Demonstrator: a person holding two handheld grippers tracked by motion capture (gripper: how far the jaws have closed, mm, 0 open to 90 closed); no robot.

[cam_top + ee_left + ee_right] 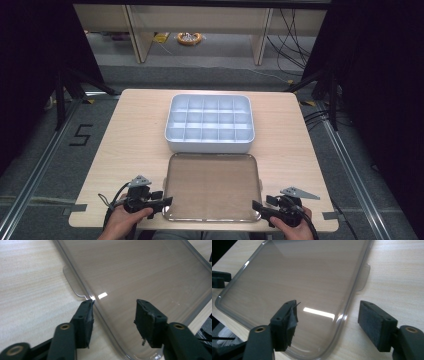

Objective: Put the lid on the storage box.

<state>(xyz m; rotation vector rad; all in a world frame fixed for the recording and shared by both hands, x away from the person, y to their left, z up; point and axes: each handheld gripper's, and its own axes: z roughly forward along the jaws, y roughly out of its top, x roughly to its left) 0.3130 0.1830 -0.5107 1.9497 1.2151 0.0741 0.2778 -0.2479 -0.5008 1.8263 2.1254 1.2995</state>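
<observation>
A clear, smoke-tinted plastic lid (211, 186) lies flat on the wooden table near its front edge. Behind it stands a white box (209, 123) divided into several empty compartments. My left gripper (165, 203) is open at the lid's front left corner, its jaws straddling the lid's raised rim (100, 315). My right gripper (256, 207) is open at the front right corner, with the lid's rim (344, 315) between its jaws. Small tabs (72, 282) (364, 277) stick out from the lid's side edges. Nothing is gripped.
The table (125, 145) has bare wood left and right of the box and lid. Strips of grey tape (75, 208) mark its front corners. Beyond the far edge are a grey floor, shelving legs and cables (292, 45).
</observation>
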